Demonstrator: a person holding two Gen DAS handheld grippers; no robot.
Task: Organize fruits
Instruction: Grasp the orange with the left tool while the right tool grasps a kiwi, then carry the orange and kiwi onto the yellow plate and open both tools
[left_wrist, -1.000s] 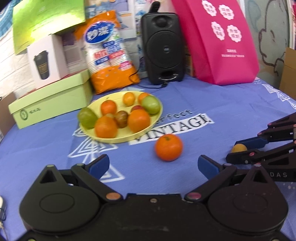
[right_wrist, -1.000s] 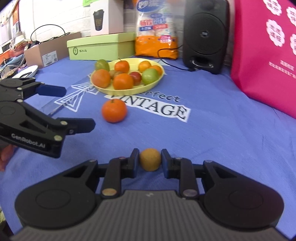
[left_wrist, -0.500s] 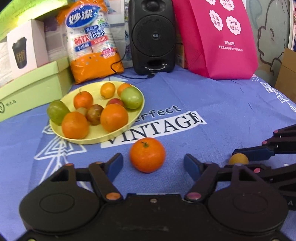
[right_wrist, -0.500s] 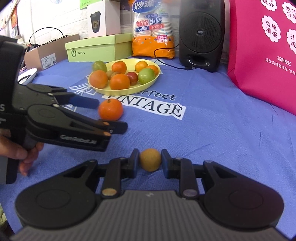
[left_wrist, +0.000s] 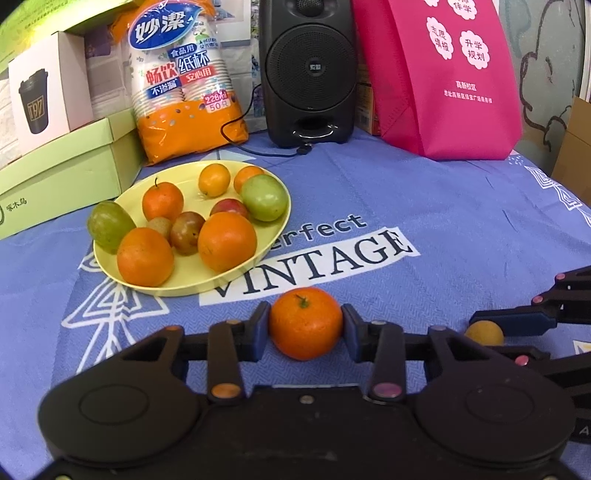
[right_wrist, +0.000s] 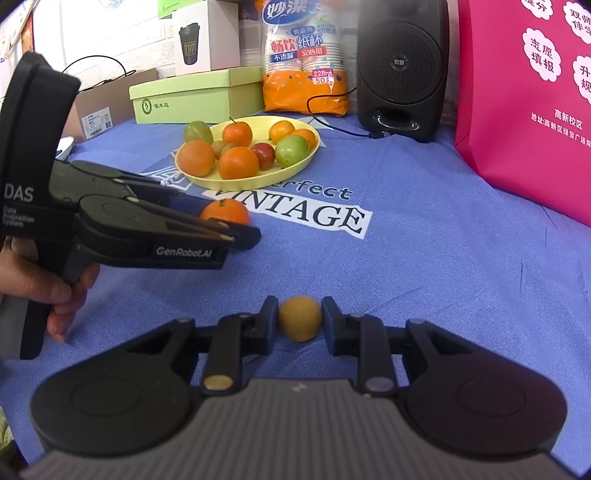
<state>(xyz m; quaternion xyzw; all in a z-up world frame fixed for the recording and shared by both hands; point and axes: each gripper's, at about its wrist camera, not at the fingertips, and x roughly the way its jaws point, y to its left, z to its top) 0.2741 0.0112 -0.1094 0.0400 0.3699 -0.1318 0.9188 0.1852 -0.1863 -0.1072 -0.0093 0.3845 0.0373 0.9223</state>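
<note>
- Tangerine sits on the cloth near the plate, pinched by the left gripper; round skin might slip out.
- Right gripper clasps a yellow fruit; both heading plateward could collide.

Low claw-mounted views, shared yellow plate

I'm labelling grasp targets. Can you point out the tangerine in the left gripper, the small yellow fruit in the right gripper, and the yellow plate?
tangerine (left_wrist: 305, 324): left wrist view, middle of peel.
small yellow fruit (right_wrist: 299, 318): right wrist view, its centre.
yellow plate (left_wrist: 236, 277): left wrist view, front rim.
</note>
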